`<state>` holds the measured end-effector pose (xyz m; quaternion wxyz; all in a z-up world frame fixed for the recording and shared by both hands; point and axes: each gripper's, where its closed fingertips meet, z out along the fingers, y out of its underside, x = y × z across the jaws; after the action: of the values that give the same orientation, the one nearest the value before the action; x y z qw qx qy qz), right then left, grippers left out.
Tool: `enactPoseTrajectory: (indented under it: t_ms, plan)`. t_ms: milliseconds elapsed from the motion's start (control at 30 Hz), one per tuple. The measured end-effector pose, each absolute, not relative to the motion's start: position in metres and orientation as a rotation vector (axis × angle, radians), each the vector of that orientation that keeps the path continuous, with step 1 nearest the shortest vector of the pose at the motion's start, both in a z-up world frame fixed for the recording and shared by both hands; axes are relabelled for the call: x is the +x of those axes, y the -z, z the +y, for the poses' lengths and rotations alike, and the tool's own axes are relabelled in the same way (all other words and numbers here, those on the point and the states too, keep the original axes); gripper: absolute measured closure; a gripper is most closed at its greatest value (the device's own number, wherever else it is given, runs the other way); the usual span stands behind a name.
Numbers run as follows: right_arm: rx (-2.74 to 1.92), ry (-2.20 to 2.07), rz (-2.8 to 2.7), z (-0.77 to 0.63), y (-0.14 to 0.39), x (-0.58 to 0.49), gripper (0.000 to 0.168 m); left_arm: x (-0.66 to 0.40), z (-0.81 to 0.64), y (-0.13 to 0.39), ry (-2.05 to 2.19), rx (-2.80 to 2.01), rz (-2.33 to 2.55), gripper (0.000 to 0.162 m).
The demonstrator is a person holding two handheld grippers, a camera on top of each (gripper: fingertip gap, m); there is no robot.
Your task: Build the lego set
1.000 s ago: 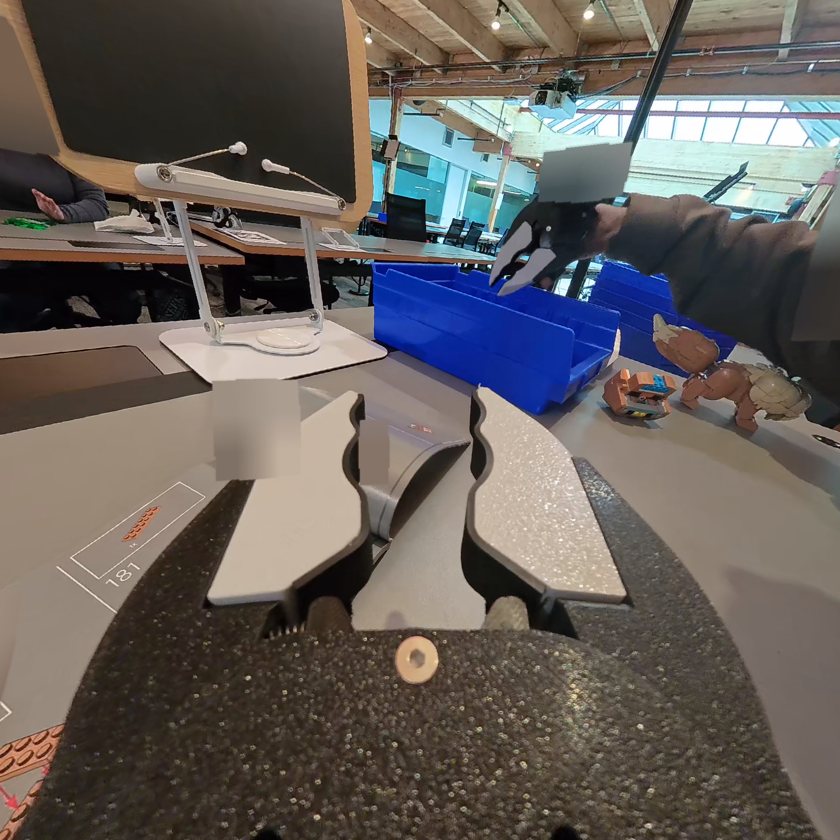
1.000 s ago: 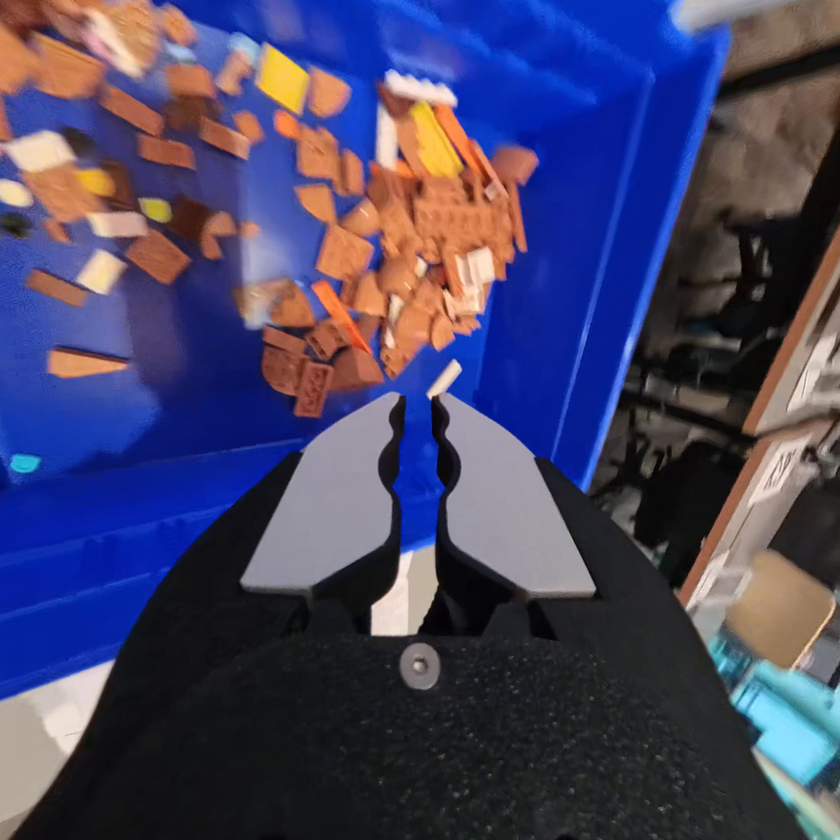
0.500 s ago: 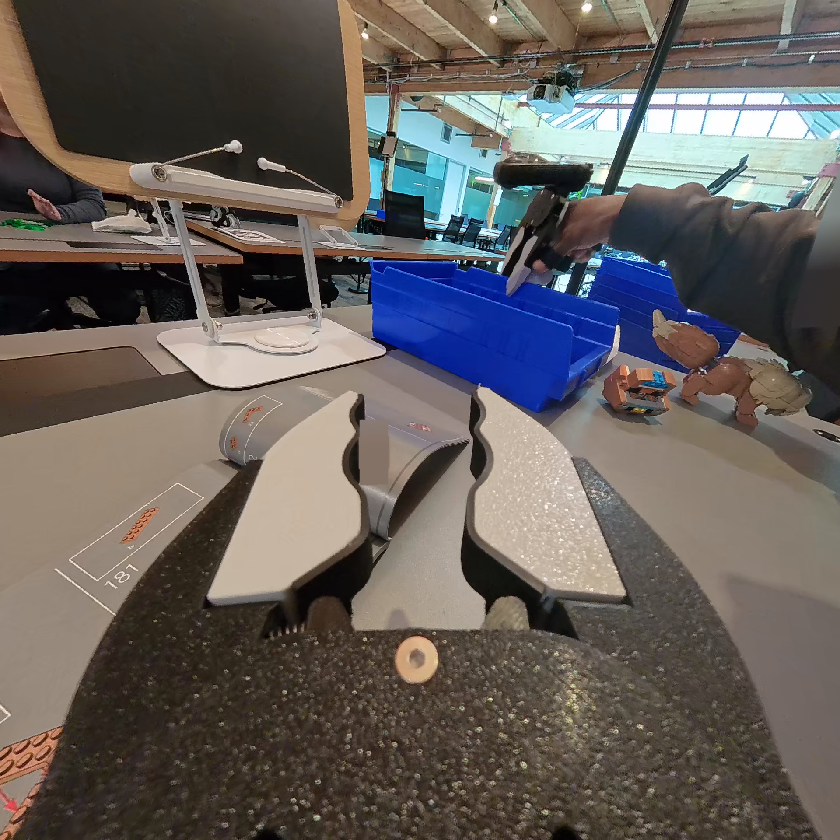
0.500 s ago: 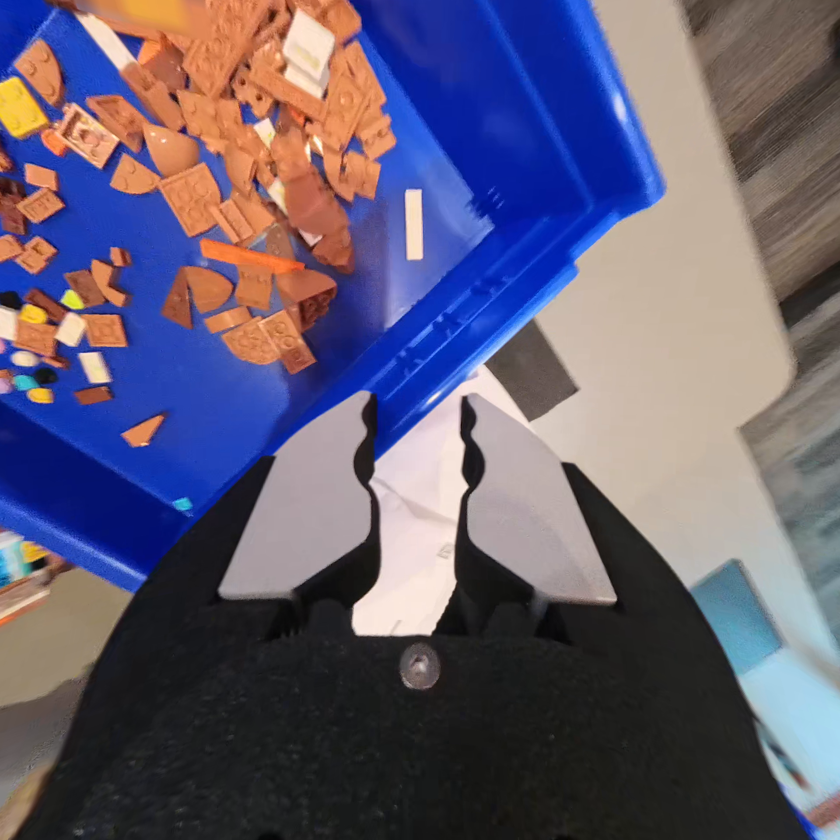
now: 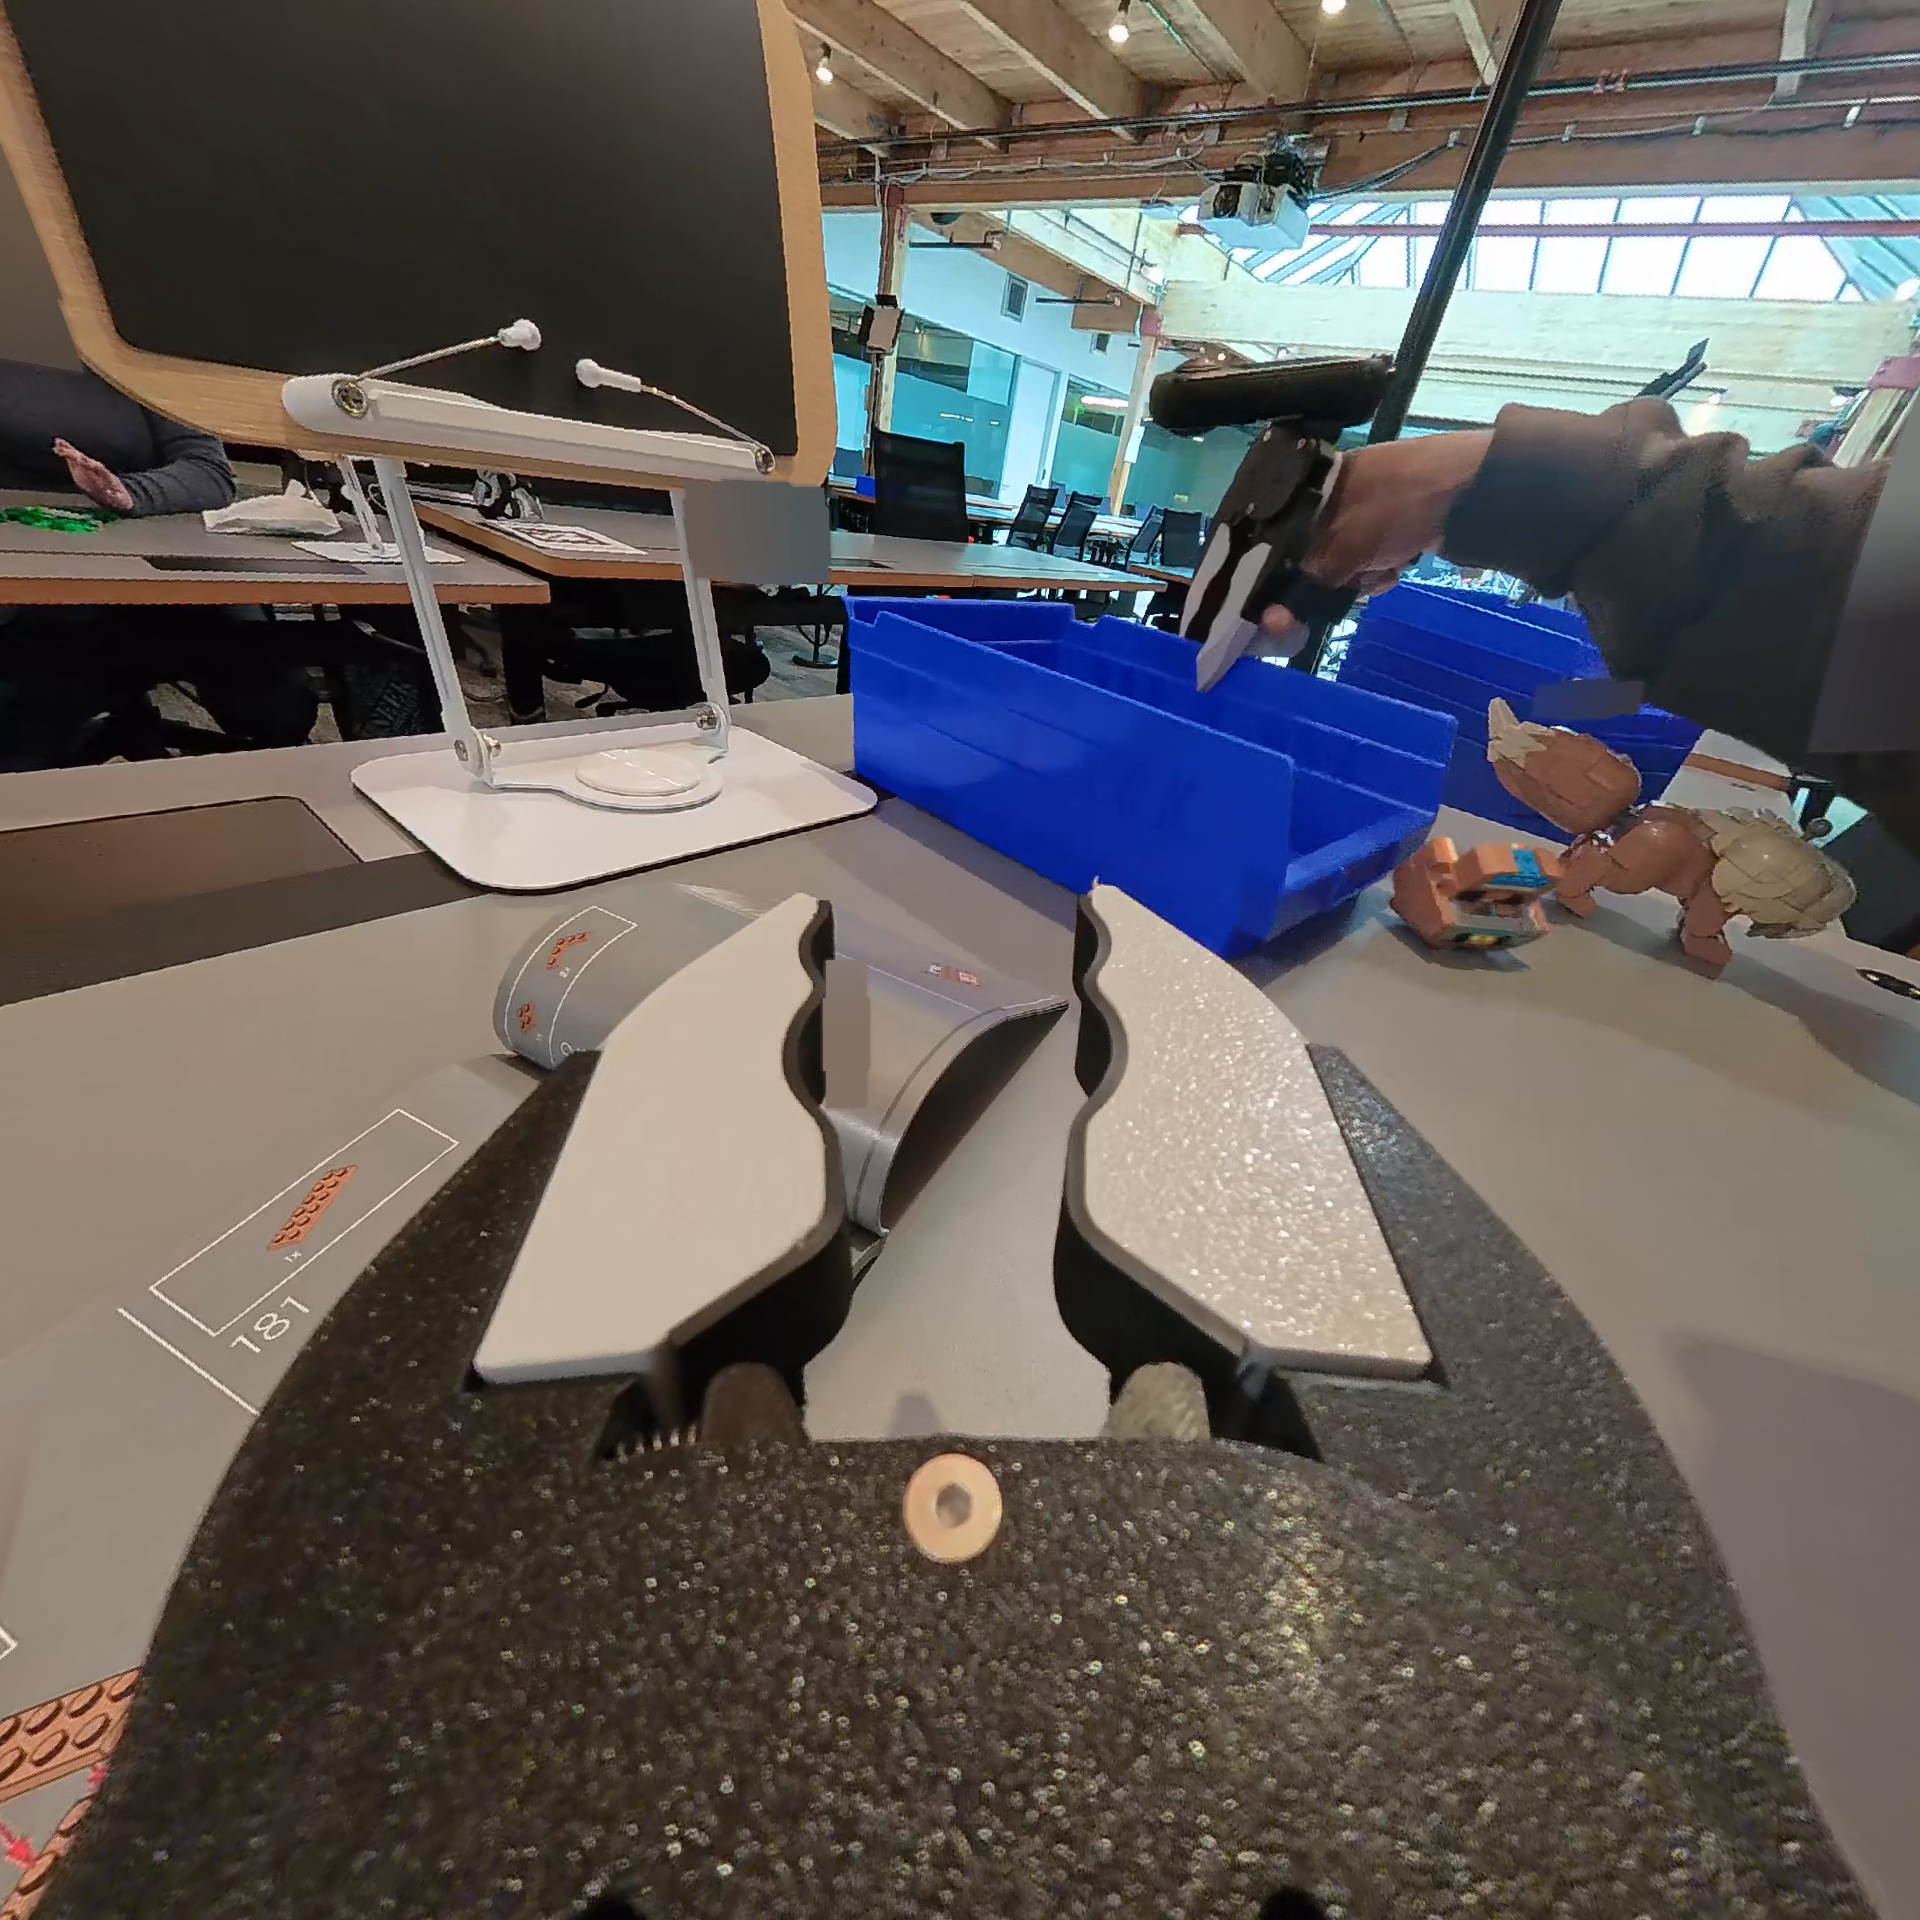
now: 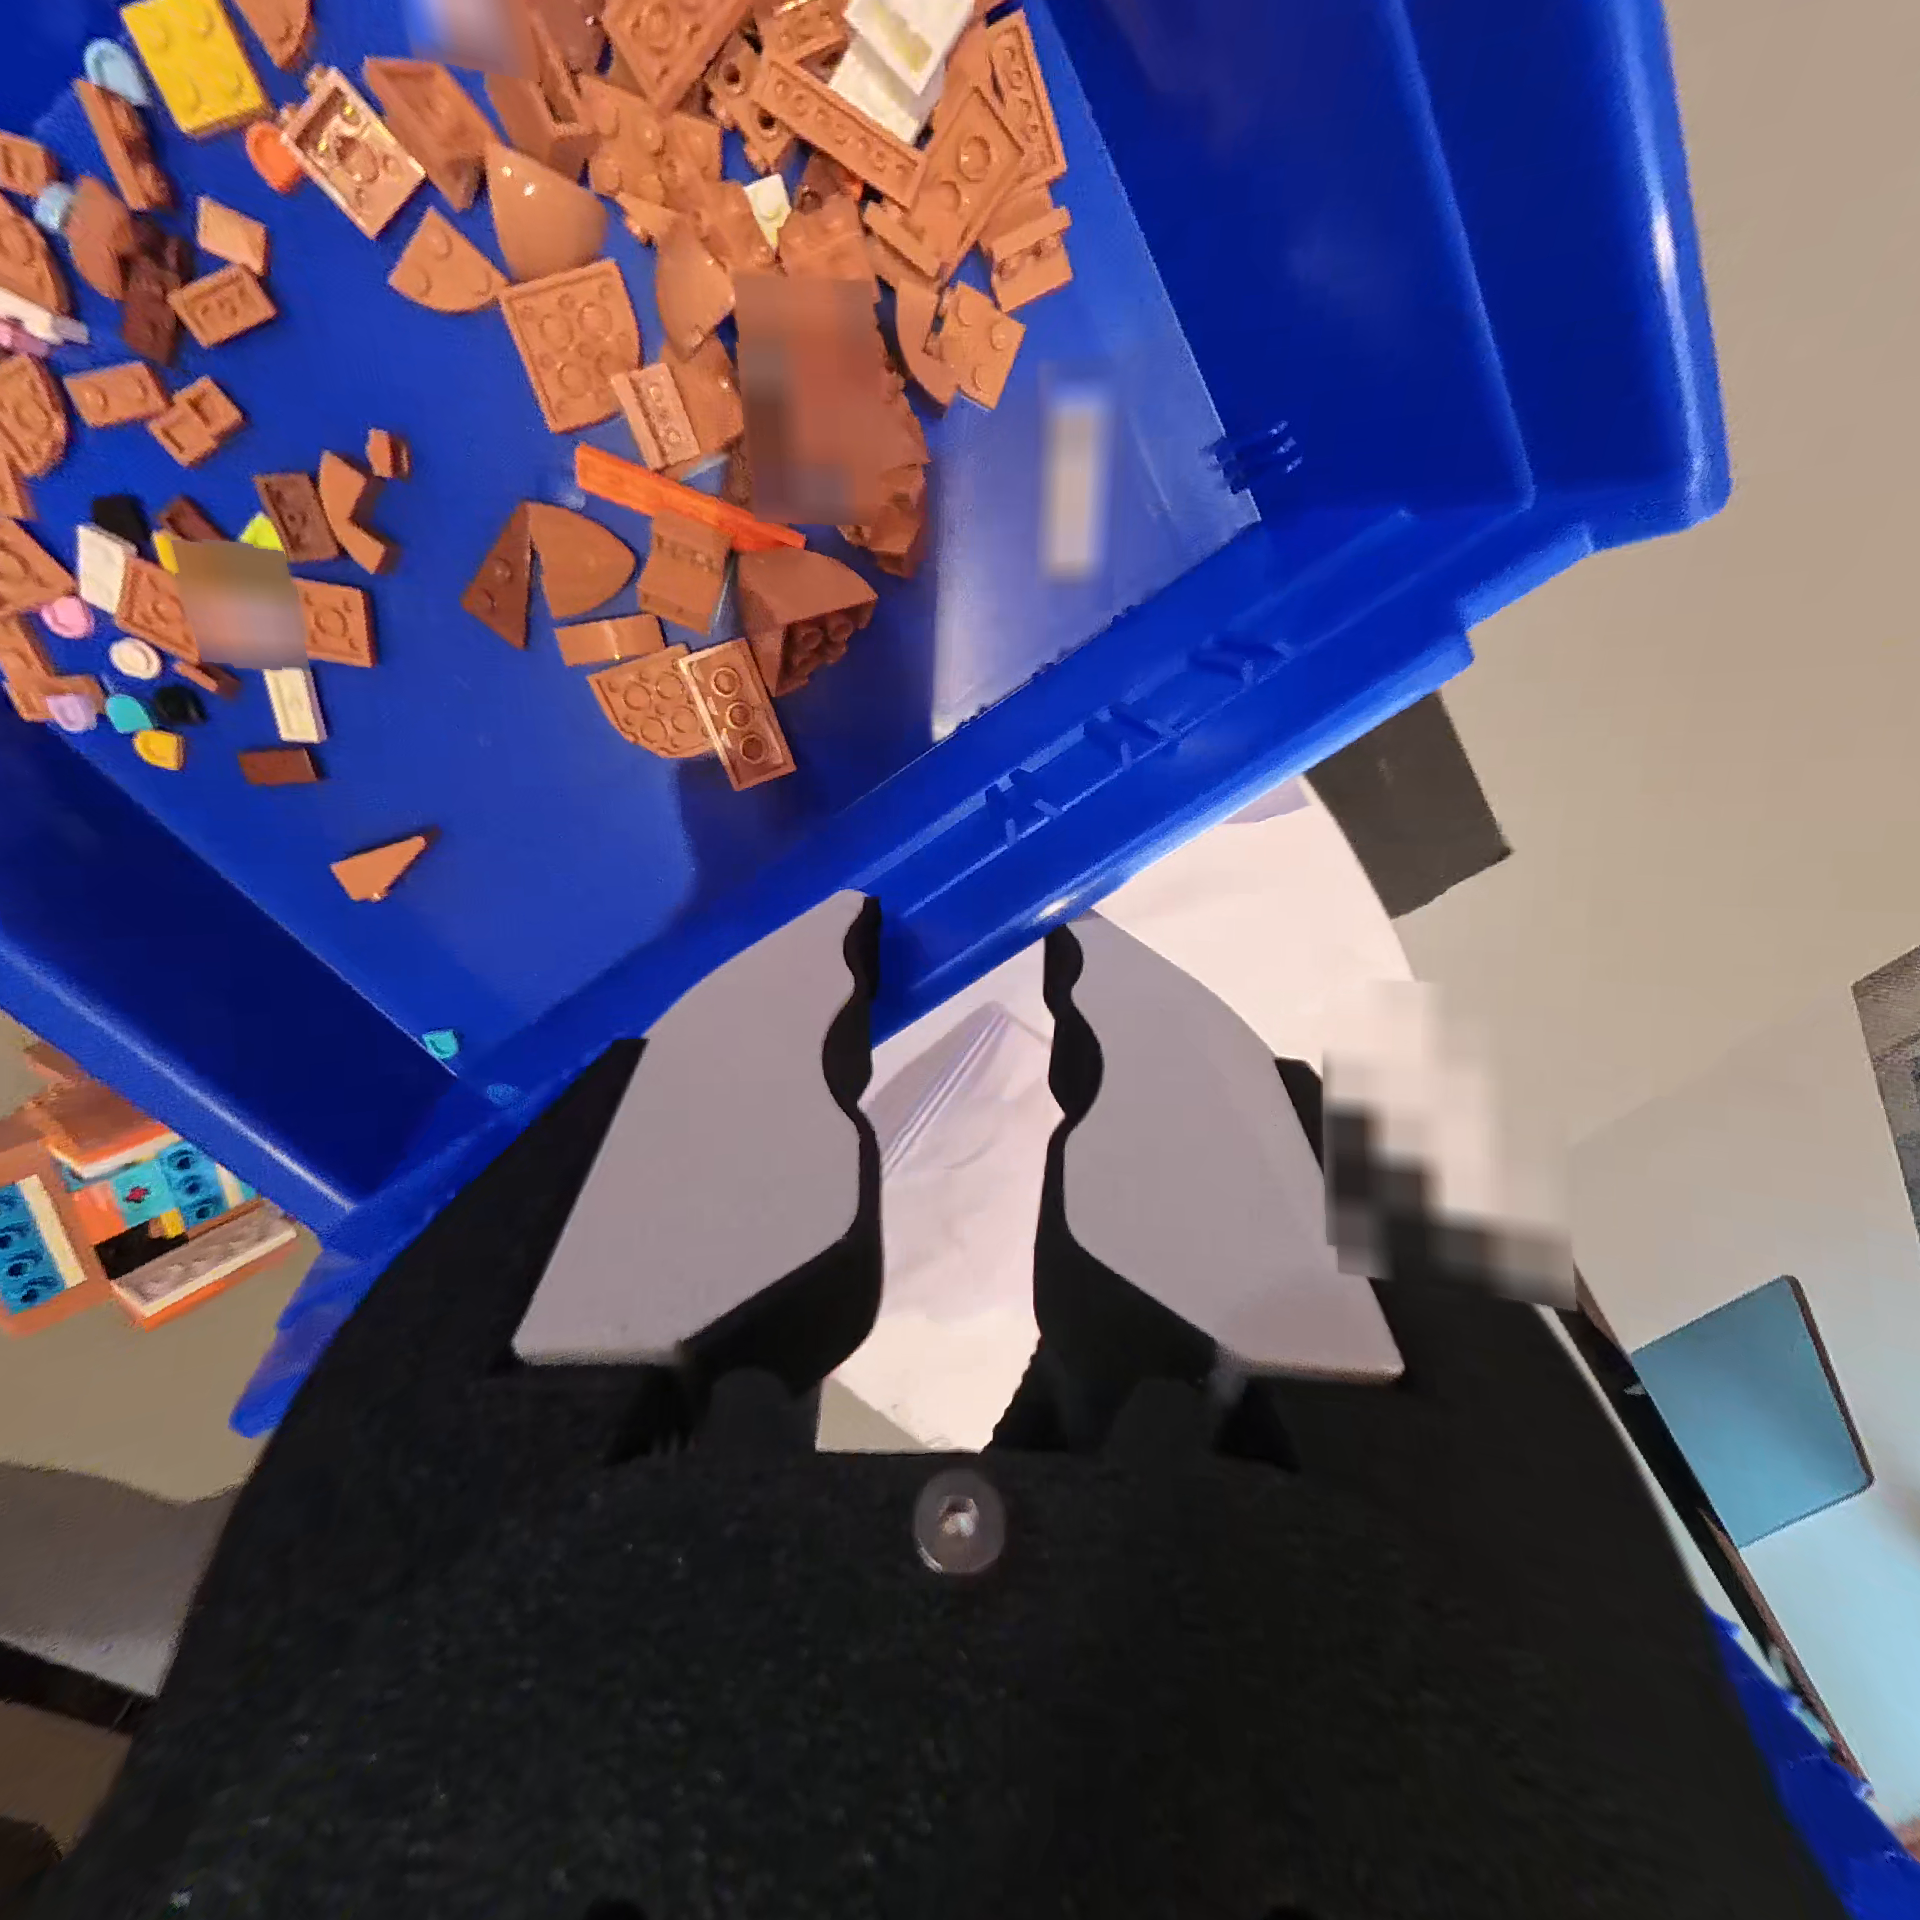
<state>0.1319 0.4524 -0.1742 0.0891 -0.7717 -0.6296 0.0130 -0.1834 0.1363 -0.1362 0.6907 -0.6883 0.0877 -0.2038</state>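
Observation:
My left gripper (image 5: pixel 948 914) is open and empty, resting low over the grey instruction booklet (image 5: pixel 312 1226) on the table. My right gripper (image 6: pixel 961 920) is open and empty, held above the near wall of a blue bin (image 6: pixel 1143 748) that holds several loose brown, orange and white lego pieces (image 6: pixel 644 343). In the left wrist view the right gripper (image 5: pixel 1221 655) points down into that blue bin (image 5: pixel 1122 790). A built brown lego creature (image 5: pixel 1683 852) and a small brown and teal sub-assembly (image 5: pixel 1475 894) stand on the table right of the bin.
A tablet on a white stand (image 5: pixel 613 790) stands at the back left. More blue bins (image 5: pixel 1475 644) sit behind the first. A person's sleeve (image 5: pixel 1683 540) reaches in from the right. The small sub-assembly also shows in the right wrist view (image 6: pixel 114 1226). White paper (image 6: pixel 1195 966) lies under the bin's edge. One gripper's finger ends stand about 45 centimetres off the other's.
My right gripper has swung round over the bin, pulled back toward its near wall and opened wider. The left gripper has not moved.

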Motion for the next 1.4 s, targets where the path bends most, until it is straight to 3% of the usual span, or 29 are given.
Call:
enactPoseTrajectory:
  t_ms: [1400]
  plan:
    - [-2.197,0.017,-2.196,0.322,0.170,0.169,0.133,-0.181,0.136,0.136,0.454,-1.539,0.207,0.118]
